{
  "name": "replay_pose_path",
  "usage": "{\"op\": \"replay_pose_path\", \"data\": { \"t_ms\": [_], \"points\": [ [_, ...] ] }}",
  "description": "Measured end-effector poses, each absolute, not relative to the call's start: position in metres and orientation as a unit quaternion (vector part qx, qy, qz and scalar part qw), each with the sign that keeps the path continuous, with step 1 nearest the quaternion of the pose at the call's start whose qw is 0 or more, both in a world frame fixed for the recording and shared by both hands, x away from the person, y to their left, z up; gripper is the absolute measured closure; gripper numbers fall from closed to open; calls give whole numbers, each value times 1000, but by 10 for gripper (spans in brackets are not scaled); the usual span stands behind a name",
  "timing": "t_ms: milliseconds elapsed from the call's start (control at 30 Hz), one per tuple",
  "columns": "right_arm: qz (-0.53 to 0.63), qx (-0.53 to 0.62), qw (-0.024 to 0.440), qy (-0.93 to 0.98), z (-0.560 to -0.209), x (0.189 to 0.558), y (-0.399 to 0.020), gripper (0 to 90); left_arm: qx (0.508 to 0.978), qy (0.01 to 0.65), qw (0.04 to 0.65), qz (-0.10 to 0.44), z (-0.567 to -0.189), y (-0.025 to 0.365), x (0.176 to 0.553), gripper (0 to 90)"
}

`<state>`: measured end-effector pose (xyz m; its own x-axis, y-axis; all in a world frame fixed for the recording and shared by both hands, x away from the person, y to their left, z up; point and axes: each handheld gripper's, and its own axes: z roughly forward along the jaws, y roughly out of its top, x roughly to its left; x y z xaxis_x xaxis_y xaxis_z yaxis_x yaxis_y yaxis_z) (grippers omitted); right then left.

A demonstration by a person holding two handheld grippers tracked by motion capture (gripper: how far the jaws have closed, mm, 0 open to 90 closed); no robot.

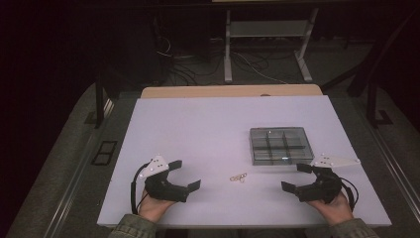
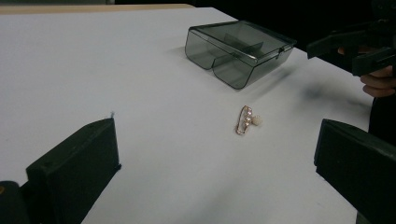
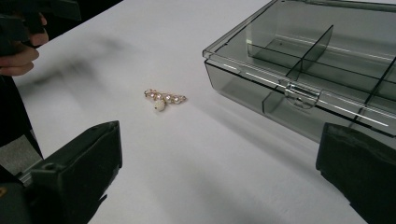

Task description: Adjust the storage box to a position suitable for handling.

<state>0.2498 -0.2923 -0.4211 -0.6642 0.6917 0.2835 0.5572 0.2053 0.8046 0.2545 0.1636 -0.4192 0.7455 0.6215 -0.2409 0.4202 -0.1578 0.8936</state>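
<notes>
White tabletop [image 1: 198, 129], bare but for a small pearl brooch [image 1: 238, 177] midway between left gripper [image 1: 184, 174] and right gripper [image 1: 296, 177], both spread wide, empty. Probably light, stiff, slippery, delicate; best pinched across its long bar. Closed smoky box [image 1: 280, 145] just beyond.

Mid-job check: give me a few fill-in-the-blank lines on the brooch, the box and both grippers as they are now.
1. The pearl brooch lies on the white table between the two ____.
2. The lid of the smoky compartment box is ____.
3. The left gripper and right gripper both stand ____, holding nothing.
4. Of the two grippers, the box sits nearer the ____ one.

Missing words: grippers; closed; open; right
</notes>
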Motion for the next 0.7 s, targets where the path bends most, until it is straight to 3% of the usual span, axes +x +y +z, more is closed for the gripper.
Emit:
{"op": "replay_pose_path", "data": {
  "t_ms": [700],
  "points": [
    [472, 413, 63, 776, -421, 250, -296, 3, 752, 352, 551, 86, -420, 165, 255, 0]
  ]
}}
